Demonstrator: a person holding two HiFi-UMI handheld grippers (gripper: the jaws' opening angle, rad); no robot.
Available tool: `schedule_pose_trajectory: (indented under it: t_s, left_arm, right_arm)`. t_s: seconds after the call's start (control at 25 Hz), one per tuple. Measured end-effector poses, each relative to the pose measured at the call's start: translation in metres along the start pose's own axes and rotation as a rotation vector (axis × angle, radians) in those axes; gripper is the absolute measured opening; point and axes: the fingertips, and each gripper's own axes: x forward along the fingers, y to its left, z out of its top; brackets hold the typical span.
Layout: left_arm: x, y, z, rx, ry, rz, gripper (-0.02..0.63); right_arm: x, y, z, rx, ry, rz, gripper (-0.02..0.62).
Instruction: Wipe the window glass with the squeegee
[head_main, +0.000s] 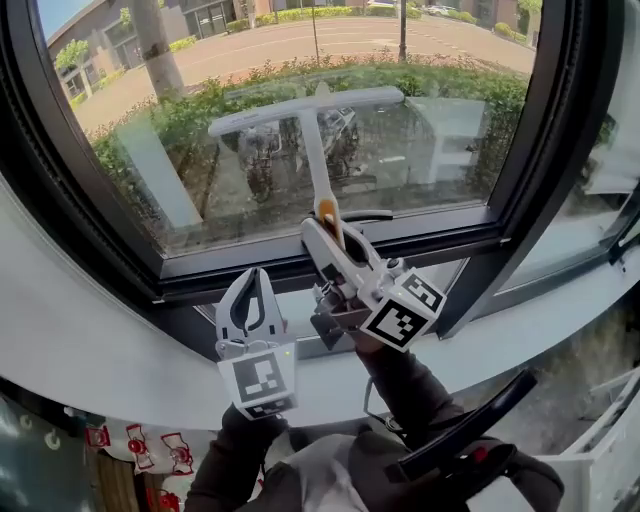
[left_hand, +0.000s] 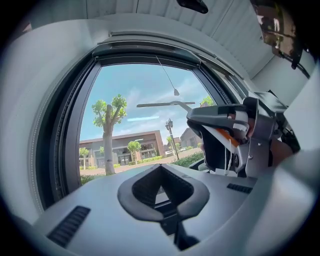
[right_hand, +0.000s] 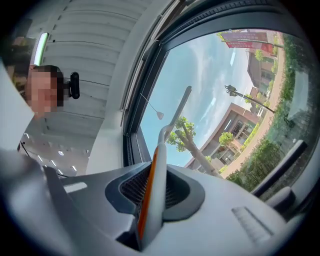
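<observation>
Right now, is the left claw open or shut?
Shut and empty: the left gripper has its jaw tips touching, with nothing between them. The right gripper clamps the squeegee.

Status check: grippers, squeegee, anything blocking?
Right gripper shut on squeegee handle, blade up at window glass. Left gripper shut, empty, held low. Nothing seen blocking the glass.

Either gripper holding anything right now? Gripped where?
The right gripper holds the squeegee by the lower end of its handle, fingers clamped on the orange-striped grip. The left gripper is shut with nothing in it.
</observation>
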Motion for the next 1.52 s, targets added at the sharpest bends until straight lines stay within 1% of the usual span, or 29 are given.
schedule_pose_trajectory:
  t_s: [0.2,0.36,0.44,0.76,1.04,1.12,1.24,1.52]
  left_arm:
    - [0.01,0.033,0.009,0.013,-0.022,-0.02,0.0]
    - [0.028,0.05,0.02,-0.026,-0.065,-0.01,0.0]
    - [0.037,0.055,0.029,-0.028,-0.09,-0.009,0.0]
    - [0.059,0.067,0.044,-0.014,-0.111,0.006,0.0]
    - [0.058,0.068,0.055,-0.013,-0.127,0.012,0.0]
    - [0.061,0.068,0.055,-0.014,-0.133,0.01,0.0]
    - [0.061,0.07,0.051,-0.015,-0.117,0.013,0.0]
    - [0.059,0.072,0.047,-0.007,-0.107,0.016,0.0]
  right_arm:
    - [0.034,0.011,-0.001,-0.04,-0.04,-0.001,0.057]
    - [0.054,0.014,0.003,-0.064,-0.051,-0.002,0.057]
    - [0.06,0.015,0.006,-0.074,-0.057,-0.005,0.057]
    - [0.074,0.012,0.016,-0.104,-0.067,-0.01,0.057]
    - [0.073,0.017,0.017,-0.095,-0.065,-0.005,0.057]
    - [0.074,0.016,0.019,-0.105,-0.062,0.005,0.057]
    - [0.078,0.016,0.018,-0.112,-0.048,0.028,0.057]
    - [0.073,0.008,0.01,-0.08,-0.049,0.016,0.057]
